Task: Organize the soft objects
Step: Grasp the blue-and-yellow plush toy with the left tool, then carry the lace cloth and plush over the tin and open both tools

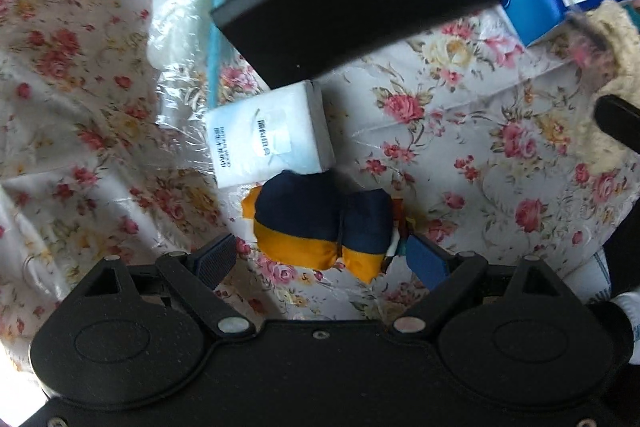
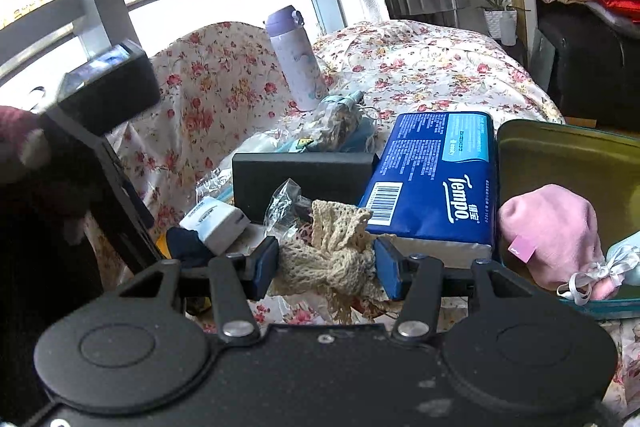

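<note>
Your right gripper (image 2: 326, 269) clenches the cream crochet piece (image 2: 332, 247), just beside the Tempo tissue pack (image 2: 432, 179).
Your left gripper (image 1: 320, 261) hangs released over the navy-orange pouch (image 1: 320, 223); loose crochet could snag.

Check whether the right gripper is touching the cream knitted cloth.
Touching. The right wrist view shows the right gripper with both blue pads pressed against the sides of the cream knitted cloth, no gap on either side.

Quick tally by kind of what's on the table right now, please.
Tissue packs: 2, blue pack and small white pack
Cloth items: 3, navy-orange pouch, cream knit, pink bundle
Bottles: 1, purple
Black boxes: 1
Total: 7
</note>
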A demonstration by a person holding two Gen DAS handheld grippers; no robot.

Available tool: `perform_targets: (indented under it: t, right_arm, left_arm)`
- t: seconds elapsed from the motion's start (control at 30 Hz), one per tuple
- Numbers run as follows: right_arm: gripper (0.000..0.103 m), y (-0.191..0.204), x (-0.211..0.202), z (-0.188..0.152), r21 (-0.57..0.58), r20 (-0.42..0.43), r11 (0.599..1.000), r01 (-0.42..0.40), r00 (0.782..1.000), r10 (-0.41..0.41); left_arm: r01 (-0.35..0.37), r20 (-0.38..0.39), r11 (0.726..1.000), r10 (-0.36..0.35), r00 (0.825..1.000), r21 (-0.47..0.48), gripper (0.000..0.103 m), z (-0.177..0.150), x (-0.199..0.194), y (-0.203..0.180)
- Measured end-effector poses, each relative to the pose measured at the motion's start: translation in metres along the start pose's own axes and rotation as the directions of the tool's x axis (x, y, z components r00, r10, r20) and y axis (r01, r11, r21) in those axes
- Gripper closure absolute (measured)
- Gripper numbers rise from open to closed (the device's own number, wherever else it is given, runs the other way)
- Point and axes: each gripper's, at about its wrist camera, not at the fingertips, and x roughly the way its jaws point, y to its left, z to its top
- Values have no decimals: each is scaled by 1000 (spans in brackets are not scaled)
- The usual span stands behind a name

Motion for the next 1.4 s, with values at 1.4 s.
perform_targets:
  t: [1.4]
  right_arm:
    - [51, 8, -6, -30, -94, -36, 987, 128, 991, -131]
  left_arm:
    - [229, 496, 793, 104, 862, -564, 41, -81, -64, 29]
